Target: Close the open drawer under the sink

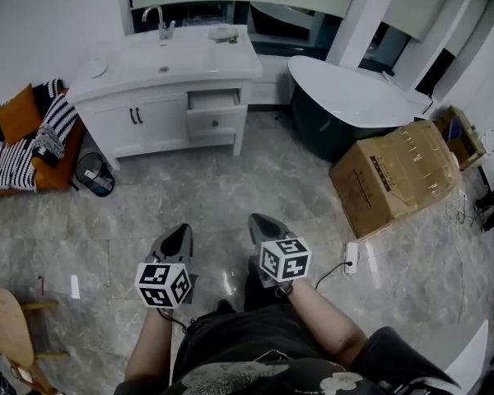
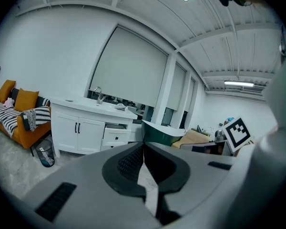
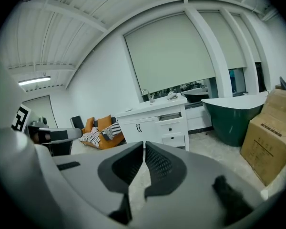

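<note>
Drawer (image 1: 214,99) sits pulled out at the top right of the white vanity (image 1: 152,126), below the sink (image 1: 160,60). Left tool (image 1: 181,235) and right tool (image 1: 262,225) both have jaws together, holding nothing, well apart from it.

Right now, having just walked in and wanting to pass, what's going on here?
A person stands back from the white vanity, holding a gripper in each hand. The left gripper and right gripper are both shut and empty, pointing toward it. The top drawer under the sink is pulled out, and nothing touches it yet.
</note>
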A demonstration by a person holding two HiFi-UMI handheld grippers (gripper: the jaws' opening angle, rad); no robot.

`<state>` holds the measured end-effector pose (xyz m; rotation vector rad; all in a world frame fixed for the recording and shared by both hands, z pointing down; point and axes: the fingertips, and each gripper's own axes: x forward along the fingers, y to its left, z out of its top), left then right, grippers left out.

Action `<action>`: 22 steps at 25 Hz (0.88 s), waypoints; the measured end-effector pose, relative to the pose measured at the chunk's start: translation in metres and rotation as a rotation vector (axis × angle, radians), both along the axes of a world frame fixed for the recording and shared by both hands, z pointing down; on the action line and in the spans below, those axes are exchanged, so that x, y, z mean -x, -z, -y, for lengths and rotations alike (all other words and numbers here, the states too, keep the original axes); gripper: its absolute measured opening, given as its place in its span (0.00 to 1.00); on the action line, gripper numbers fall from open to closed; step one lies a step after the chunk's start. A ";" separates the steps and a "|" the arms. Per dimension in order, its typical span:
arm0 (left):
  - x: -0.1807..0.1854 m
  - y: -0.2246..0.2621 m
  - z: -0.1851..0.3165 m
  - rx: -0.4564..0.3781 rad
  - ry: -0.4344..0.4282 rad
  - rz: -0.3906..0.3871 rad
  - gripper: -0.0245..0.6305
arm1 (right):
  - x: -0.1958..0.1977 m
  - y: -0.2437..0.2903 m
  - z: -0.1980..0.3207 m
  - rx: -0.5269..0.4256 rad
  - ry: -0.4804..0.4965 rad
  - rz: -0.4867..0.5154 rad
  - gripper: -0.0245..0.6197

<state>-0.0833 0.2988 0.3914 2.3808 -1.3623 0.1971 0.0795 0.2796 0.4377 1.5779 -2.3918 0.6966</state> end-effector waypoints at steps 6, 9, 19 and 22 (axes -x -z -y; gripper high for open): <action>0.002 -0.003 0.014 0.005 0.039 -0.024 0.06 | -0.022 -0.001 0.010 0.001 -0.027 -0.014 0.09; -0.003 -0.006 0.025 0.007 0.039 -0.020 0.06 | -0.032 -0.003 0.027 -0.003 -0.042 -0.008 0.09; -0.004 -0.015 0.098 0.035 0.086 0.014 0.06 | -0.036 -0.022 0.109 0.036 -0.007 0.014 0.09; -0.008 -0.018 0.129 0.048 0.089 0.023 0.06 | -0.040 -0.025 0.143 0.045 -0.006 0.024 0.09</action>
